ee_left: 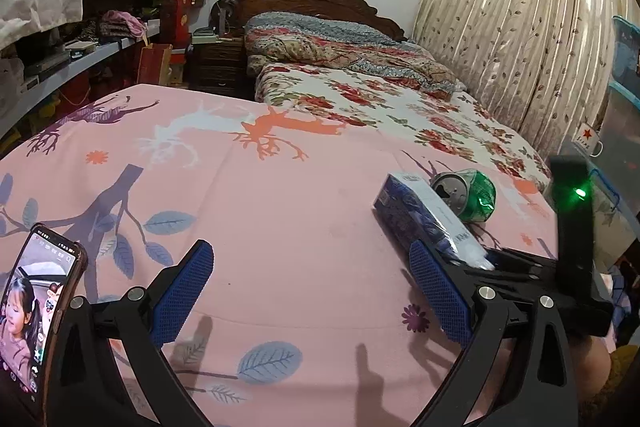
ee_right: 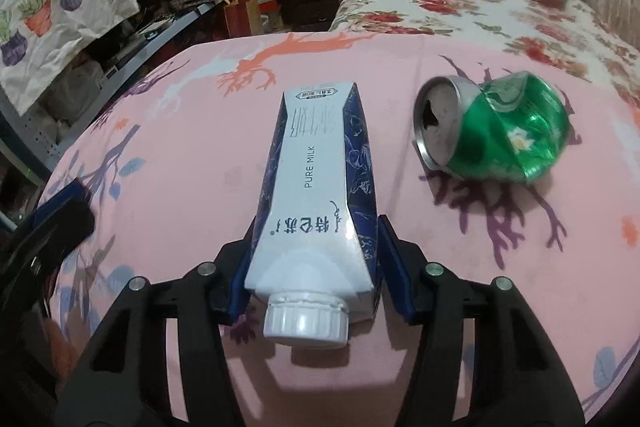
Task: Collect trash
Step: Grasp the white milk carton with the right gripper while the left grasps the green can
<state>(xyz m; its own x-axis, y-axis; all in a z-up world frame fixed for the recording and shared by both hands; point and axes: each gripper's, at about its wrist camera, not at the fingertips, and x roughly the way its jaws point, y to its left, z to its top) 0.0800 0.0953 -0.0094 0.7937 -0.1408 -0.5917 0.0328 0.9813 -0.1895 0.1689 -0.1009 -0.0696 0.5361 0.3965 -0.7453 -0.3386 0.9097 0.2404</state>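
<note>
- Across the pink leaf-printed bedspread (ee_right: pixel 168 307), beyond which lies a floral-quilted bed (ee_left: pixel 400 107), the trash waits near one edge.
- Lying flat, the milk carton (ee_right: pixel 320 179) has its white cap toward the right gripper (ee_right: pixel 310 275), whose blue pads pinch its sides near the cap end.
- Just beside it, apart, the crushed green can (ee_right: pixel 496 131) rests on its side.
- Further left, the left gripper (ee_left: pixel 308 291) stands spread, nothing between its pads.
- Risks, as I judge them: gripped so near one end, the long carton may droop or swivel when lifted; its soft walls may buckle; a swing could roll the can off.
</note>
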